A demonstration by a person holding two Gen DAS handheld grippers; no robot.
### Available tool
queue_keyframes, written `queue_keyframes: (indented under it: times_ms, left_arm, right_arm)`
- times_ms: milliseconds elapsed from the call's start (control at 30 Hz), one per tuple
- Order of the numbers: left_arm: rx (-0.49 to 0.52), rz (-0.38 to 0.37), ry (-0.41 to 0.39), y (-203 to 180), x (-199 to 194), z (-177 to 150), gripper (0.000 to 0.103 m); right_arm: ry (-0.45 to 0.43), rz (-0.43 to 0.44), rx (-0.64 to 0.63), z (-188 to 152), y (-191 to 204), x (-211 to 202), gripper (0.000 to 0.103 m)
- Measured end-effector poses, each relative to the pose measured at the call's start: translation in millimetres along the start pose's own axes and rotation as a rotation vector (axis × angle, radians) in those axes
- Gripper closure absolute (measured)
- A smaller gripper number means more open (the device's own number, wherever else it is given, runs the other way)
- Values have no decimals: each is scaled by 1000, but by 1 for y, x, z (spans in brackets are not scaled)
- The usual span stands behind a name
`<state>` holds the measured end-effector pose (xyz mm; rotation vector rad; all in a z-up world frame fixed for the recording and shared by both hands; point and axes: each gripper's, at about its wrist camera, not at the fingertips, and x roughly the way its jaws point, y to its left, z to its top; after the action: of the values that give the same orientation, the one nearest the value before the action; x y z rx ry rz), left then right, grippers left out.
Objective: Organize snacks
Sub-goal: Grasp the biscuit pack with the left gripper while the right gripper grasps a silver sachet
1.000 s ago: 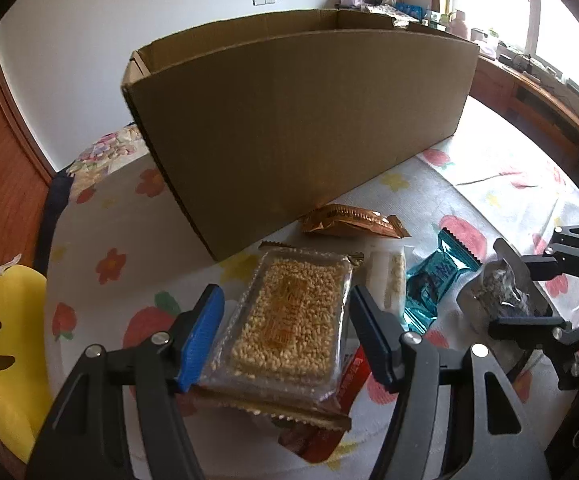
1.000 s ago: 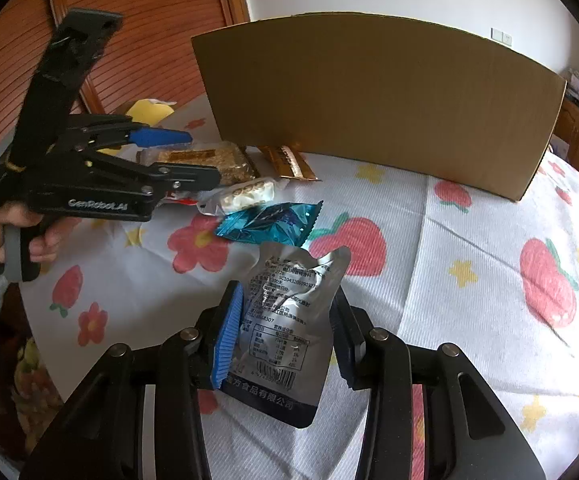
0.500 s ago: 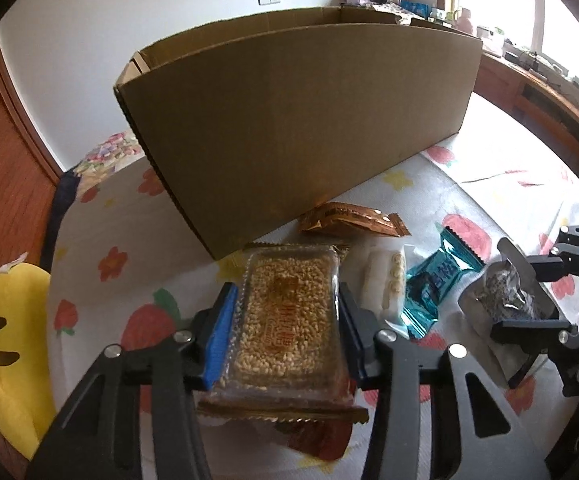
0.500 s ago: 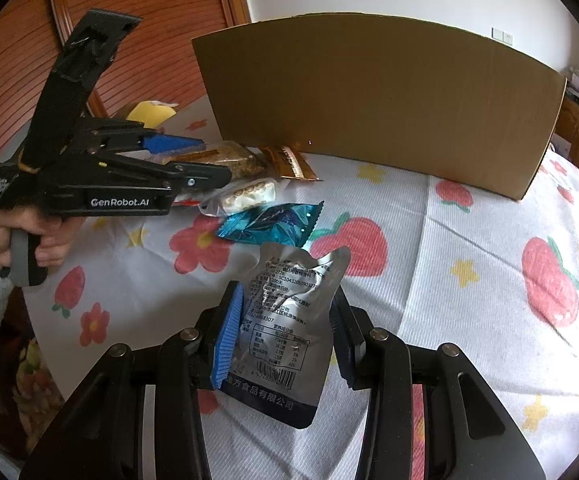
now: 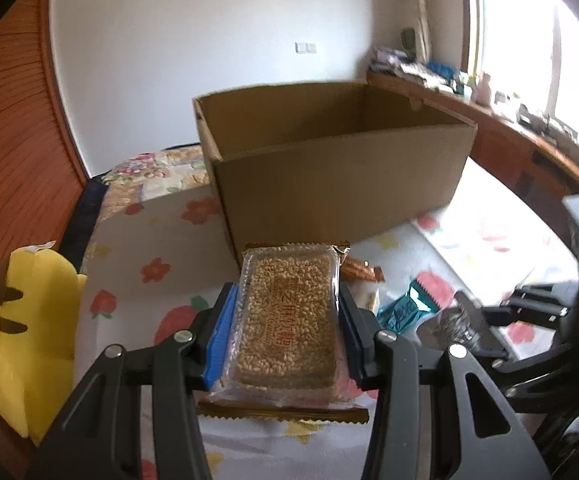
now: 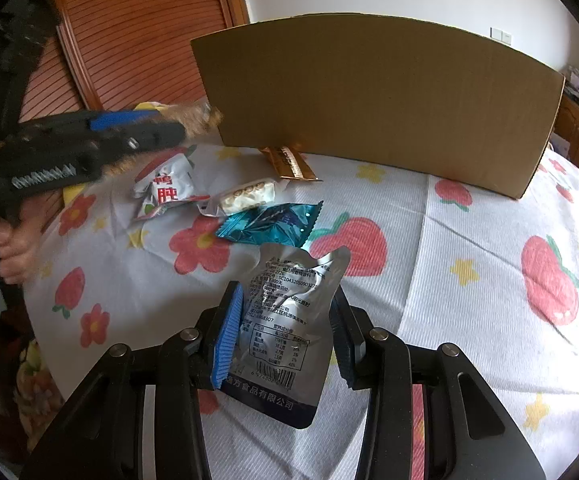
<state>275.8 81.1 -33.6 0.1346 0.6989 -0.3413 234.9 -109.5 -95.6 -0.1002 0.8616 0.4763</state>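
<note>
A: So, what do the left tongs (image 5: 285, 334) have?

B: They are clamped on a clear pack of puffed-grain bar (image 5: 287, 322), one finger on each long side. The pack is lifted off the desk (image 5: 161, 236) and sits in front of the cardboard box (image 5: 329, 176), below its rim. From the right wrist view those tongs (image 6: 177, 128) are up at the left, close to the box's (image 6: 373, 96) near corner, with the pack blurred.

A: And the right tongs (image 6: 285, 330)?

B: Closed on a silver pouch (image 6: 285, 320) with printed text, gripped across its middle. Its lower edge hangs toward the camera. I cannot tell whether it touches the flowered cloth (image 6: 469, 280).

A: What lies loose on the desk?

B: Four packets, between the silver pouch and the box. A teal wrapper (image 6: 269, 224) lies just beyond the pouch's top edge. Next to it is a clear packet with a pale bar (image 6: 245, 198), then a white and red packet (image 6: 167, 190) further left. A gold-brown wrapper (image 6: 289, 162) lies against the foot of the box.

A: Is anything in the box?

B: From the left wrist view only the inner walls show; the bottom is hidden.

A: Anything else around?

B: A yellow plush toy (image 5: 21, 332) sits at the left edge of the desk, and a hand (image 6: 5, 244) grips the left tool's handle.
</note>
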Motion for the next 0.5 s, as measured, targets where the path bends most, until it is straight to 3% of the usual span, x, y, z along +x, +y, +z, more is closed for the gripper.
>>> queue_keyframes:
  times_ms: [500]
  left_arm:
    - [-29, 50, -104, -17, -40, 0, 57]
  right_arm:
    - [-22, -6, -6, -6, 2, -12, 63]
